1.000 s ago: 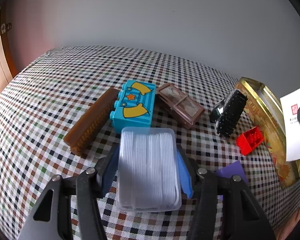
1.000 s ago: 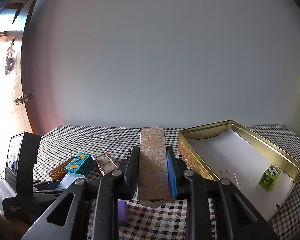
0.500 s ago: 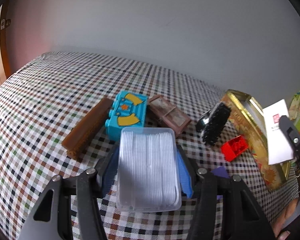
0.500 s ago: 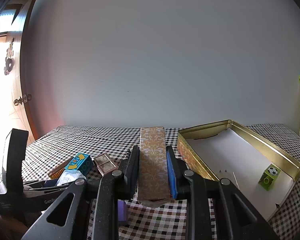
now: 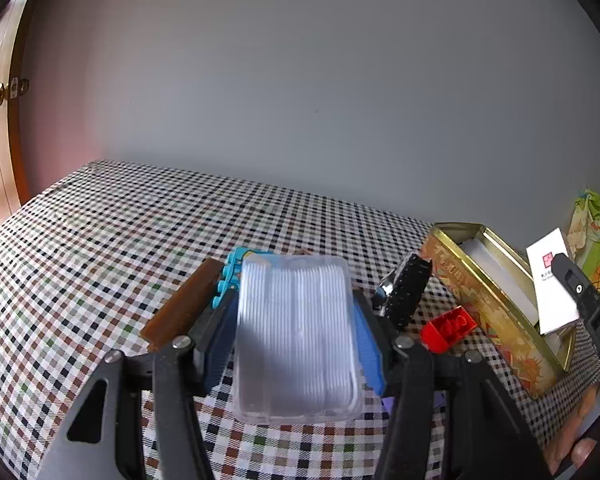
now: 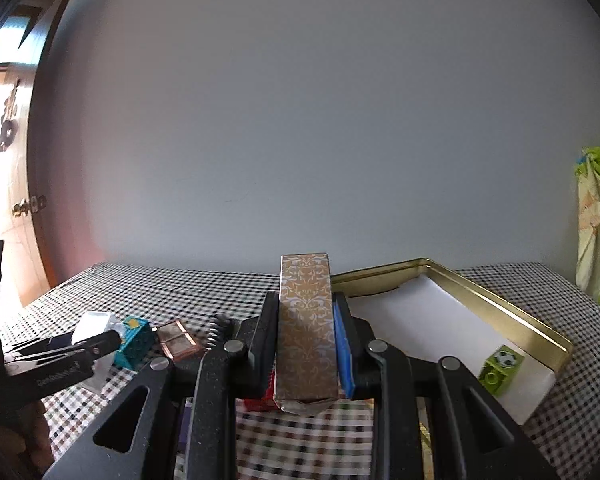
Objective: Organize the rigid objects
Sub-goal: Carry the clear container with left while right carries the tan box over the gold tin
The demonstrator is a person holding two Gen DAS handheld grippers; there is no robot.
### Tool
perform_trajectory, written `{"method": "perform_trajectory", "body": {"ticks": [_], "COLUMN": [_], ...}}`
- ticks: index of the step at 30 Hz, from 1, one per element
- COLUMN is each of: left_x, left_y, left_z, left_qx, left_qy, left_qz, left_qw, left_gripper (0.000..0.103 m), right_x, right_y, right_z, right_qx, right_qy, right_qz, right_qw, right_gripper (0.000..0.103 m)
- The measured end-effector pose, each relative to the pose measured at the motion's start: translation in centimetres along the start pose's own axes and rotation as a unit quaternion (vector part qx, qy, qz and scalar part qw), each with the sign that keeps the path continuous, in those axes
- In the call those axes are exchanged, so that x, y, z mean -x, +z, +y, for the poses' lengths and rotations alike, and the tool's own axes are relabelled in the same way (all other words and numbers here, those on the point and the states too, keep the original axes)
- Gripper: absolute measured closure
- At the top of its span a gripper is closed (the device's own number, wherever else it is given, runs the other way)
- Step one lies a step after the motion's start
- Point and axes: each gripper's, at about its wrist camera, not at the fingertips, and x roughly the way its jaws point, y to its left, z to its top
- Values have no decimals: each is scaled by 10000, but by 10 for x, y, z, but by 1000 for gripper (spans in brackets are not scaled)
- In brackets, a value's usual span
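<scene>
- The left gripper (image 5: 296, 332) jaws pinch a clear ribbed plastic case (image 5: 296, 340) above the checked table (image 5: 100, 240), left of the open gold tin (image 5: 496, 304).
- The right gripper (image 6: 306, 340) jaws pinch a gold-patterned slim box (image 6: 306, 328) just left of that tin.

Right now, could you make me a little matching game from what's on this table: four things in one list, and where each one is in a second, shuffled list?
Things:
1. clear plastic case
2. gold patterned box
3. green block
4. red block

Places:
A. lying inside the gold tin
B. clamped in the left tool
C. on the checked cloth beside the tin
D. clamped in the right tool

Pairs: 1-B, 2-D, 3-A, 4-C
</scene>
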Motion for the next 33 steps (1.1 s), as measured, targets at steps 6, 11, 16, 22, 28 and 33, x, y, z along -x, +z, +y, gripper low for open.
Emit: {"method": "perform_trajectory", "body": {"ticks": [6, 11, 16, 22, 28, 33], "left_x": [4, 2, -5, -20, -44, -68], "left_y": [-6, -6, -3, 3, 4, 0], "left_z": [-23, -55, -103, -163, -222, -256], "left_qx": [-192, -413, -740, -905, -1082, -1282], "left_qy": [90, -179, -535, -1022, -1400, -1356], "left_qz": [-207, -252, -289, -232, -6, 161], "left_qw": [9996, 9987, 9954, 9904, 9842, 9823], "left_gripper": [49, 49, 49, 49, 49, 49], "right_x": [6, 10, 8, 5, -4, -11], "right_y": [4, 6, 6, 4, 5, 2], "right_z": [-23, -48, -85, -116, -146, -159], "right_qx": [-71, -4, -74, 211, 77, -42], "right_qy": [-256, -631, -1025, -1397, -1360, -1322], "right_qz": [-146, -309, -290, -298, 63, 354], "right_qw": [9995, 9975, 9943, 9895, 9907, 9906], "right_gripper": [76, 76, 76, 76, 76, 75]}}
